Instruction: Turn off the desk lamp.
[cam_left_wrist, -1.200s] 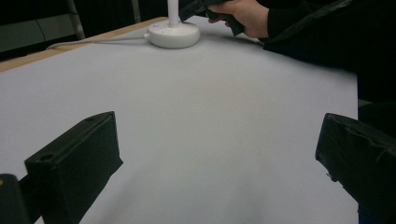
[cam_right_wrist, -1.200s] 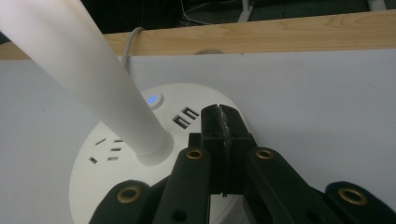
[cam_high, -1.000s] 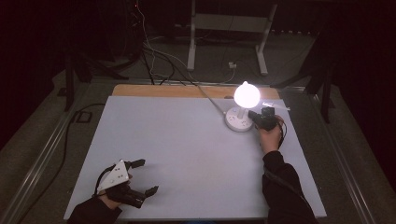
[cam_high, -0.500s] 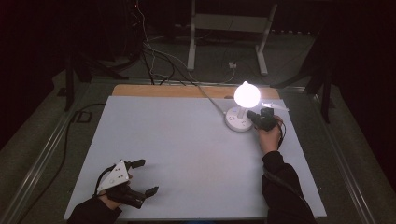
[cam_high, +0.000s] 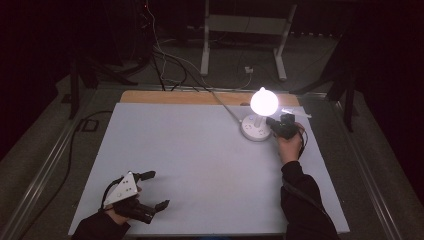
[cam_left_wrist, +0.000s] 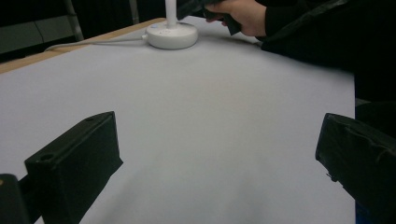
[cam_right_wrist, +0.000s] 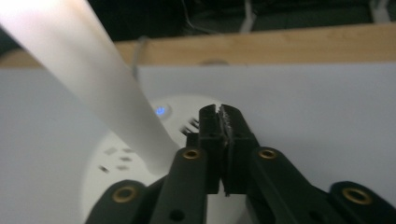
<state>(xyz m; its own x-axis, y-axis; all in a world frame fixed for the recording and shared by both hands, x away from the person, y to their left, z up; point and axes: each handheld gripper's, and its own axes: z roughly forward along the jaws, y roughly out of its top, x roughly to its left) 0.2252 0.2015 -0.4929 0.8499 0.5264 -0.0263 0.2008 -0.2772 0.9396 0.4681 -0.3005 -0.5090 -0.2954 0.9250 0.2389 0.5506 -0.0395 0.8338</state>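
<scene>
The lamp (cam_high: 260, 117) stands on the table (cam_high: 200, 150) at its far right, with the right gripper (cam_high: 281, 126) just beside its base, perhaps touching (the contact is hidden). The left gripper (cam_high: 152, 190) sits well apart at the near left corner.

Nothing has visibly moved: the right gripper (cam_high: 278, 125) stays at the lamp base (cam_high: 252, 131).

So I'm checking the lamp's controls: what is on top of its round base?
On the lamp base: the white stem, a blue light and small marks. The shut right tongs hang over it, hiding the part beneath.
</scene>
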